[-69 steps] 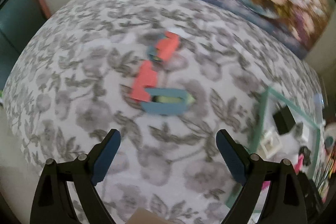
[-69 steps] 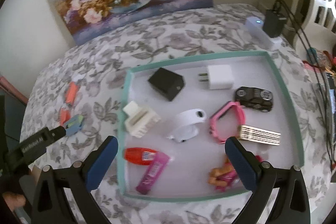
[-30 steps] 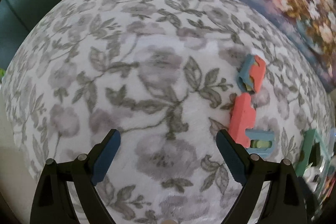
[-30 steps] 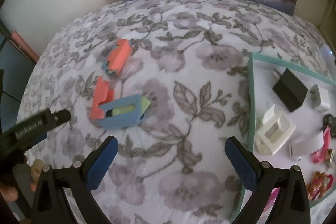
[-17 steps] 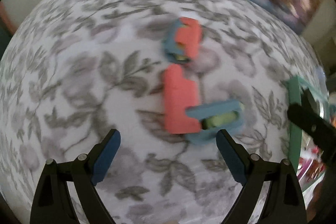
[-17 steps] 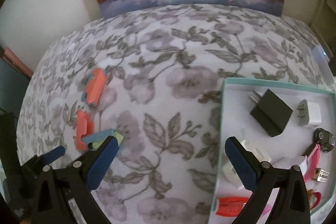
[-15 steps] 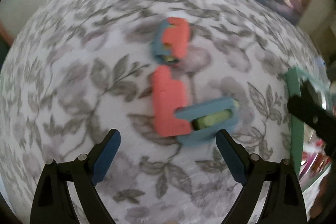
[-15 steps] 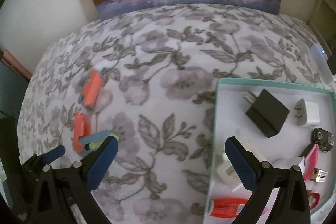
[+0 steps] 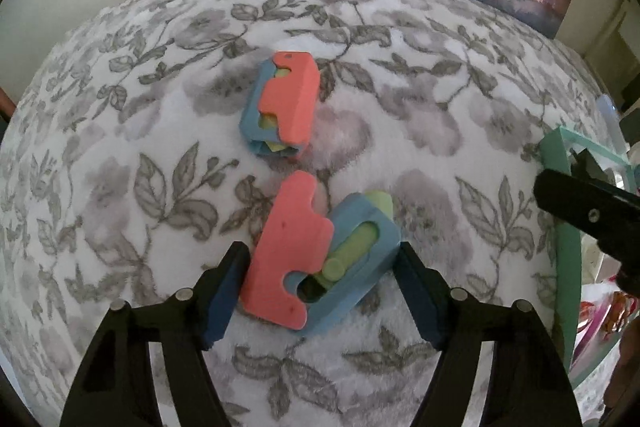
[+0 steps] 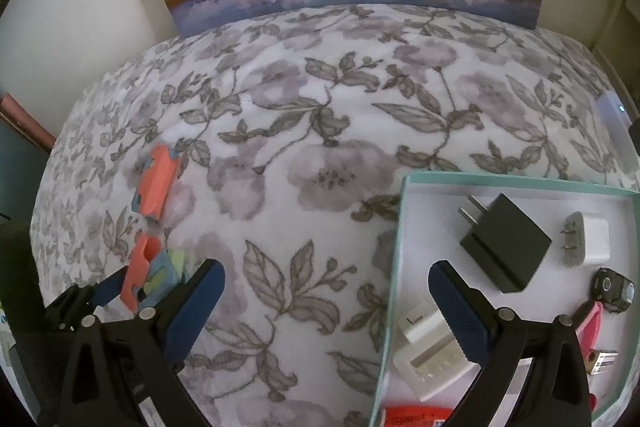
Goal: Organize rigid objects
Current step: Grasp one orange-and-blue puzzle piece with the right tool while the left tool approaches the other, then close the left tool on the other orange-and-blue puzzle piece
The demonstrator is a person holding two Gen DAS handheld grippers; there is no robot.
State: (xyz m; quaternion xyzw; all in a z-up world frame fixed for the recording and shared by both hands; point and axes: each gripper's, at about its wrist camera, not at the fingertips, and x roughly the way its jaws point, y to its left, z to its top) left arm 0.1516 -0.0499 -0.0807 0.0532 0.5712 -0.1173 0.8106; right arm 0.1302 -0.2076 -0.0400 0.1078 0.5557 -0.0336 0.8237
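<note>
jaws of the left gripper (image 9: 320,287) closing around the coral-and-blue toy (image 9: 320,259) (pads not yet pressing)

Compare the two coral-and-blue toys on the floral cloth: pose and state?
The near toy is splayed open, its coral plate swung off the blue body, green slider exposed; the far toy is folded compact, coral covering blue. The near toy sits between the closing left gripper jaws, pads not yet touching; the far toy lies free. Both share colours and rest on the cloth.
</note>
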